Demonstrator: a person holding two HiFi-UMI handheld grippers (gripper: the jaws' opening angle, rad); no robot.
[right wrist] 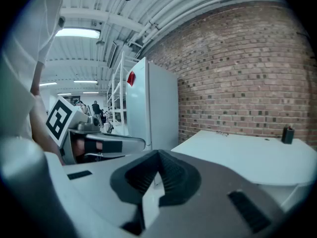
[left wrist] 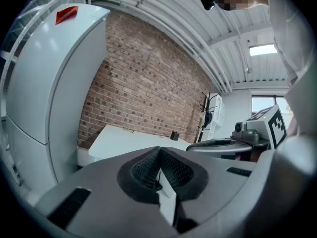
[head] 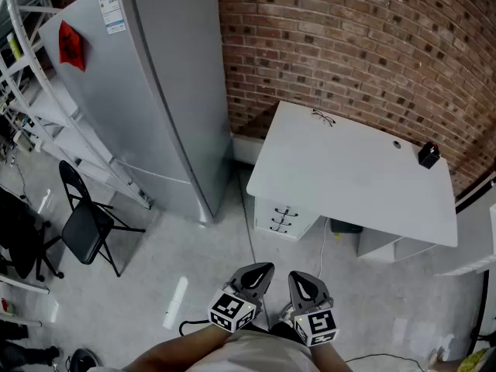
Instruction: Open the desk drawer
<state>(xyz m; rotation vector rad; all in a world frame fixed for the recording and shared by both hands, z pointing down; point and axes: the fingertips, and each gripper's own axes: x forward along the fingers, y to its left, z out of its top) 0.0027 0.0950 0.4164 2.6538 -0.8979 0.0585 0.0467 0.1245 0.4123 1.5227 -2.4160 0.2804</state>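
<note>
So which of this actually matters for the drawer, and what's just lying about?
Job: desk; its drawers; left claw, right claw, both shut, empty.
Lying about: fridge, folding chair, glasses, black item on desk.

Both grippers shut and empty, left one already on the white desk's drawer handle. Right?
No: the head view shows the left gripper back by the person's body, far from the dark drawer handles of the white rectangular desk. It and the right gripper are shut and empty.
</note>
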